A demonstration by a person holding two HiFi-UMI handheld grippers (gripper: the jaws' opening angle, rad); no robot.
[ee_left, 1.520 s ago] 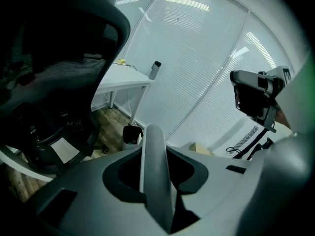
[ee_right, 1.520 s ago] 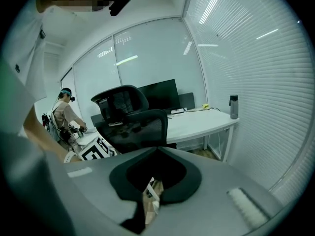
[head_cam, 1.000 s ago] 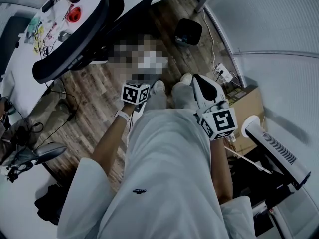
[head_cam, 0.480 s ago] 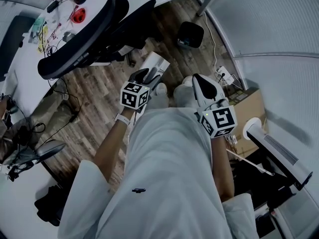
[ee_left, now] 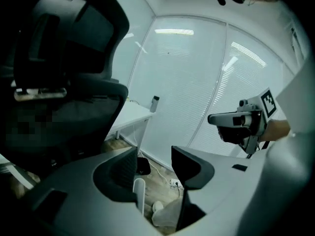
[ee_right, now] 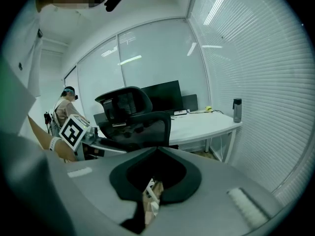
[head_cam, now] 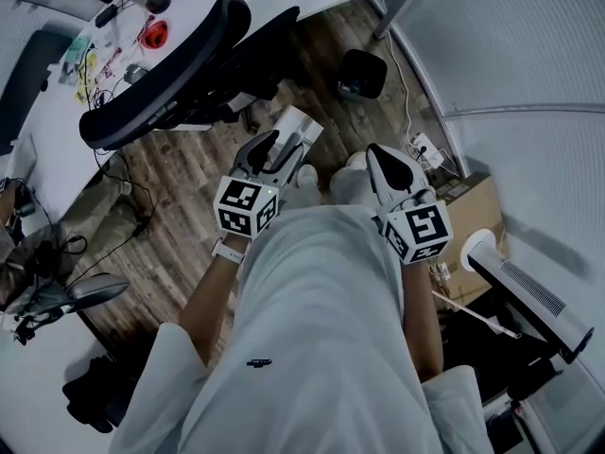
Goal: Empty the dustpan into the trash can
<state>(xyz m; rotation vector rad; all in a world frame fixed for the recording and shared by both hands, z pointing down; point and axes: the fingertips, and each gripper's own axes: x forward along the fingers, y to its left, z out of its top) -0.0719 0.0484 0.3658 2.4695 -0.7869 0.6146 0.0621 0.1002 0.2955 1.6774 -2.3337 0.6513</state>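
Observation:
A white upright thing (head_cam: 295, 129), probably the dustpan, stands on the wood floor in front of my shoes; in the left gripper view its narrow white top (ee_left: 139, 194) shows low between the jaws. My left gripper (head_cam: 272, 151) hangs above it. Its jaws (ee_left: 153, 154) have just been opening, and they stand apart with nothing held. A small black bin (head_cam: 362, 72) sits further off near the desk leg, also visible as the black bin (ee_left: 143, 166). My right gripper (head_cam: 378, 154) hovers over my right shoe, shut and empty, its jaw tips (ee_right: 157, 151) meeting.
A black office chair (head_cam: 180, 64) stands close on the left, beside a white desk (head_cam: 43, 112) with clutter. A cardboard box (head_cam: 473, 201), a white tower appliance (head_cam: 529, 291) and a power strip (head_cam: 423, 145) with cables crowd the right by the glass wall.
My left gripper has come up away from the floor and its jaws stand wider; the white thing stays on the floor below. The right gripper has not moved.

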